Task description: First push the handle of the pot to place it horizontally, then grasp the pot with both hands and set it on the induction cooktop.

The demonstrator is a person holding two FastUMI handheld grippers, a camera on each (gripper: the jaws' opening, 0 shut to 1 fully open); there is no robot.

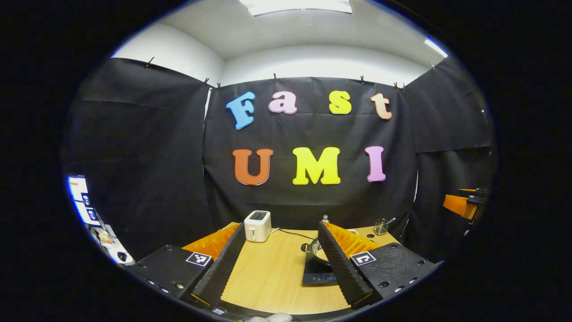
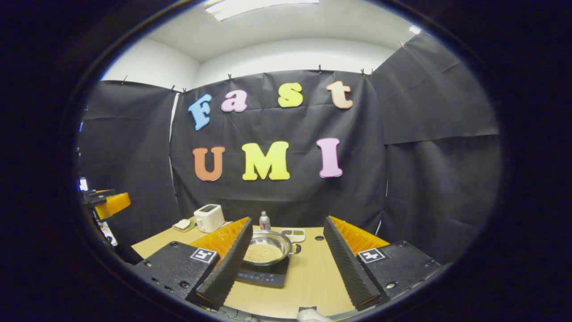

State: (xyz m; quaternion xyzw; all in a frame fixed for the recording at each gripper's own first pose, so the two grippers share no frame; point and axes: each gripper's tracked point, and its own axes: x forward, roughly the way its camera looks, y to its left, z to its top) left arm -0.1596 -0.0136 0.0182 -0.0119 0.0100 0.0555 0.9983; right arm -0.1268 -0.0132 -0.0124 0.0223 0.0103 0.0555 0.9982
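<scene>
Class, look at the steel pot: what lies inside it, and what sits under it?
Inside the pot lies a heap of pale grains. Under it sits the induction cooktop; the pot covers most of its top, so that surface cannot be seen.

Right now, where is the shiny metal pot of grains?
In the right gripper view the shiny metal pot of grains sits on the black induction cooktop on the wooden table, left of centre, with the white toaster behind to its left.

Both views face the far table from above.
</scene>
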